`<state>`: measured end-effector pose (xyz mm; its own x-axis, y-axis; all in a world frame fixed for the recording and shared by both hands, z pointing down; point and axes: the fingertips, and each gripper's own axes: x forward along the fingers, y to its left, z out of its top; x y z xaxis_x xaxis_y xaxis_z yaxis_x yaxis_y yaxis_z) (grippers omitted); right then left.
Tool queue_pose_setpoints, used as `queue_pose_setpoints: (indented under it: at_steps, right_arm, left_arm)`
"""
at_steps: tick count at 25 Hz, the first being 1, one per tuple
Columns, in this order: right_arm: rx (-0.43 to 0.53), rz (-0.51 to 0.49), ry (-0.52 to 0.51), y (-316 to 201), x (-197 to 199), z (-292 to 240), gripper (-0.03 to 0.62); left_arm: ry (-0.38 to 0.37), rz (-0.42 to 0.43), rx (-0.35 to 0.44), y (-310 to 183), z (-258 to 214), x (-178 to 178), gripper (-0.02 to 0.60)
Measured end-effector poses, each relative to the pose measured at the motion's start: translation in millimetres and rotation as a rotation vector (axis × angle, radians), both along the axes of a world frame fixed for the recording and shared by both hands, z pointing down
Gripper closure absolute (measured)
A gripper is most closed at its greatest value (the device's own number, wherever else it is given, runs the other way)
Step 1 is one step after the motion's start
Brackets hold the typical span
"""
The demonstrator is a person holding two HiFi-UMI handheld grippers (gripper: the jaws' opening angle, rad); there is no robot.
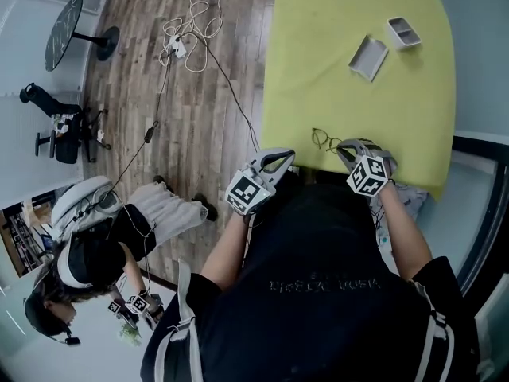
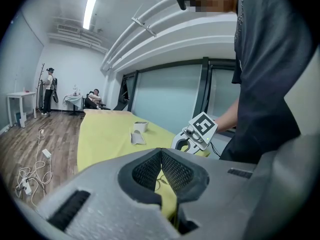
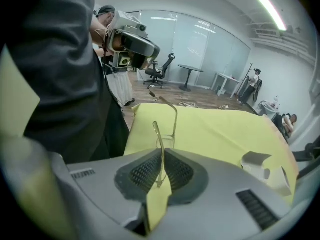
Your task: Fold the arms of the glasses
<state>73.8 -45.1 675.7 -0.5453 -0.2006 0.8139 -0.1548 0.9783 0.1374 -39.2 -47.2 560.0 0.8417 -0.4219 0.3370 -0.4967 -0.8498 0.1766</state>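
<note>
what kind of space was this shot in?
Probably an office or lab room: glass partition walls, an office chair on wood flooring, and a long yellow-covered table.

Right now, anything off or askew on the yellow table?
Nothing looks spilled or broken. The only oddity is that the glasses sit close to the near edge of the yellow table, arms unfolded, with one arm tip pinched in the right gripper. The left gripper is shut and empty.

Yellow table [image 1: 334, 78], grey case [image 1: 368, 57], floor cables [image 1: 191, 34]
</note>
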Motion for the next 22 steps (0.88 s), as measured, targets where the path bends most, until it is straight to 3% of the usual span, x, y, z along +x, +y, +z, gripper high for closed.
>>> queue_pose_setpoints:
  at_steps: [11,22]
  right_arm:
    - [-0.110,-0.063,0.039,-7,-34,37,0.556]
    - [-0.152,-0.087,0.075,-10,-42,66,0.556]
  left_arm:
    - [-0.038,-0.021,-0.027,-2,5,-8,0.563]
    - [-0.040,-0.034,-0.032,-4,6,-9,0.561]
